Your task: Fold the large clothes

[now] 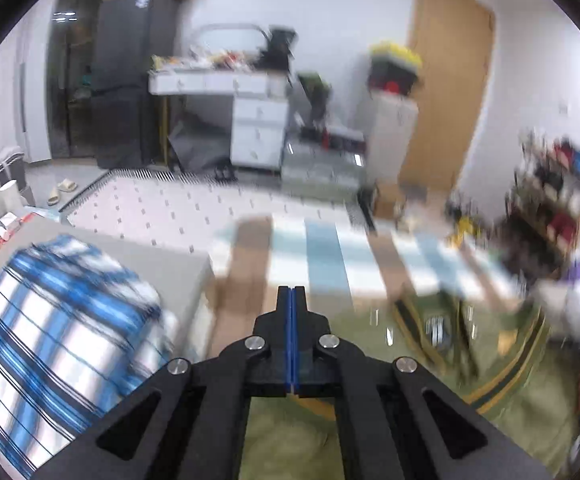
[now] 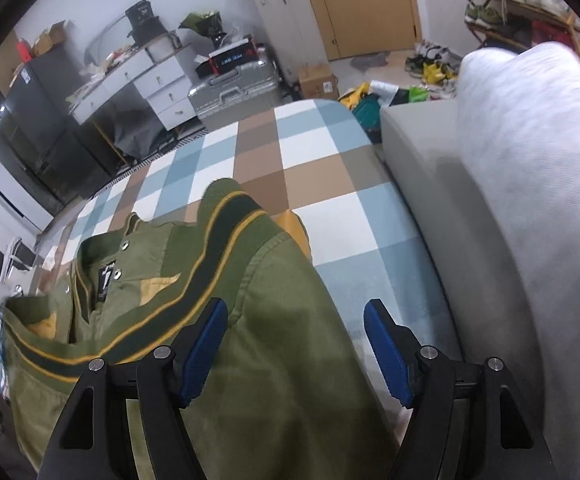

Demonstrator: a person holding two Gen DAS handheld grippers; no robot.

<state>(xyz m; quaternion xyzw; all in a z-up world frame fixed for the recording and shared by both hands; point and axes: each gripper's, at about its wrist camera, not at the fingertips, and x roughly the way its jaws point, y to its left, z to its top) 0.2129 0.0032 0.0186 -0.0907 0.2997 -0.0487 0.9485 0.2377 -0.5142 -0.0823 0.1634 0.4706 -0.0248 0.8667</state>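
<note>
Green jacket [image 2: 226,344] lies on checked blanket [image 2: 317,184]; grey sofa [image 2: 469,240] beside it. Collar label unreadable. Right gripper [image 2: 295,320] wide open above it, empty. Left gripper [image 1: 291,292] closed, gripping nothing visible.

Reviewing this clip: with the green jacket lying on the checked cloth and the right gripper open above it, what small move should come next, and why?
Probably lower the right gripper and close on the jacket edge beneath it. Its fingers stand wide apart with nothing between them, hovering over the fabric near the striped collar. The left gripper is shut; whether it pinches cloth is unclear in the blurred view.
</note>
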